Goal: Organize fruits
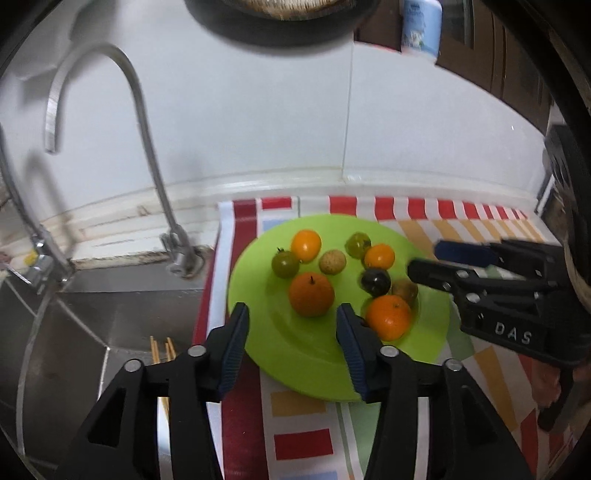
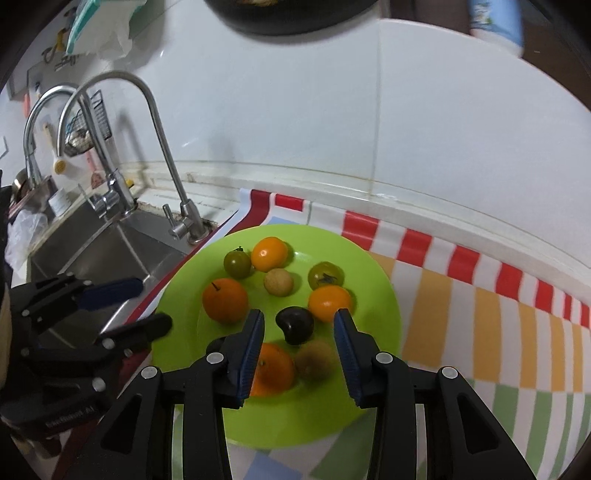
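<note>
A lime-green plate [image 1: 306, 354] [image 2: 373, 295] lies on a striped cloth and holds several fruits. In the left wrist view I see a stemmed mandarin [image 1: 311, 294], a second mandarin [image 1: 388, 317], a dark plum [image 1: 375, 281] and a brown kiwi [image 1: 405, 290]. Behind them are green tomatoes [image 1: 285, 263], orange ones [image 1: 306, 244] and a beige longan [image 1: 332, 262]. My left gripper [image 1: 291, 332] [image 2: 147, 306] stands open over the plate's near left rim, holding nothing. My right gripper [image 2: 299, 332] [image 1: 424, 258] is open above the dark plum [image 2: 294, 325] and blurred kiwi [image 2: 316, 360], its pads clear of both.
A steel sink [image 1: 110, 314] with chopsticks [image 1: 162, 350] lies left of the striped cloth [image 2: 480, 325]. Curved faucets [image 2: 162, 155] rise at the sink's back edge. White tiled wall runs behind the counter. A dark pan [image 1: 280, 22] hangs overhead, with a bottle [image 1: 421, 26] beside it.
</note>
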`<state>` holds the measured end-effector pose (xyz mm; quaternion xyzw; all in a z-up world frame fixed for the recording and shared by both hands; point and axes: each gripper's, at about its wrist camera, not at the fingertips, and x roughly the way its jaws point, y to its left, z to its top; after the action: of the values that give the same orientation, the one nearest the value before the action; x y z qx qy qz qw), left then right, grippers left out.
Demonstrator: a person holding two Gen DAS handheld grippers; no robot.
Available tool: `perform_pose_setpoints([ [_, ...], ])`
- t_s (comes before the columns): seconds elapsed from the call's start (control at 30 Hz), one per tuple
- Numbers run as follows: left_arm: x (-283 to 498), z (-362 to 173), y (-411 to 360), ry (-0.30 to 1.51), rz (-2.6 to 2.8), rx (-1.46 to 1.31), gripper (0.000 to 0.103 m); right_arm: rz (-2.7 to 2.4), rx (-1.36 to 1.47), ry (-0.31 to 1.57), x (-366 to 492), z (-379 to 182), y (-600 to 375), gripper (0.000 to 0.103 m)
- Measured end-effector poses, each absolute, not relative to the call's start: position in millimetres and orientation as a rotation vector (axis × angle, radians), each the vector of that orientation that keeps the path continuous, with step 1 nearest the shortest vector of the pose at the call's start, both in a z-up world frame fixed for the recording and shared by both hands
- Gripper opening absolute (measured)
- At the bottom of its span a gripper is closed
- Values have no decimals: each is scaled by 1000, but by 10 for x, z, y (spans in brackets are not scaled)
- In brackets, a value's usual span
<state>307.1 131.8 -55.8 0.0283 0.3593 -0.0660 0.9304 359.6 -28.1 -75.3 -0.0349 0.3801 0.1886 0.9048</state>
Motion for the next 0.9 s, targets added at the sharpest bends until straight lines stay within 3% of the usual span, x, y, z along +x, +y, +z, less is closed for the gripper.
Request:
perform_pose_setpoints([
  [0.2, 2782, -333, 1287, 664, -138, 58, 69, 320, -26, 733, 3238, -566, -413, 41],
  [0.3, 2613, -241, 1273, 622, -148, 61, 77, 274, -18, 694, 3010, -452, -462, 53],
  [0.37, 2525, -194, 1260, 603, -141, 73, 82, 239, -19, 666, 2837, -378, -487, 54],
  [0.47, 2350, -120, 1236, 578, -152, 81, 86, 192, -10, 641, 2610, -299, -527, 56],
  [0.57, 2201, -45, 1203, 566, -172, 82, 88, 147, 1, 614, 2395, -228, -554, 67],
  [0.9, 1565, 159, 965, 513, -160, 66, 97, 84, 12, 569, 1672, -6, -836, 74],
])
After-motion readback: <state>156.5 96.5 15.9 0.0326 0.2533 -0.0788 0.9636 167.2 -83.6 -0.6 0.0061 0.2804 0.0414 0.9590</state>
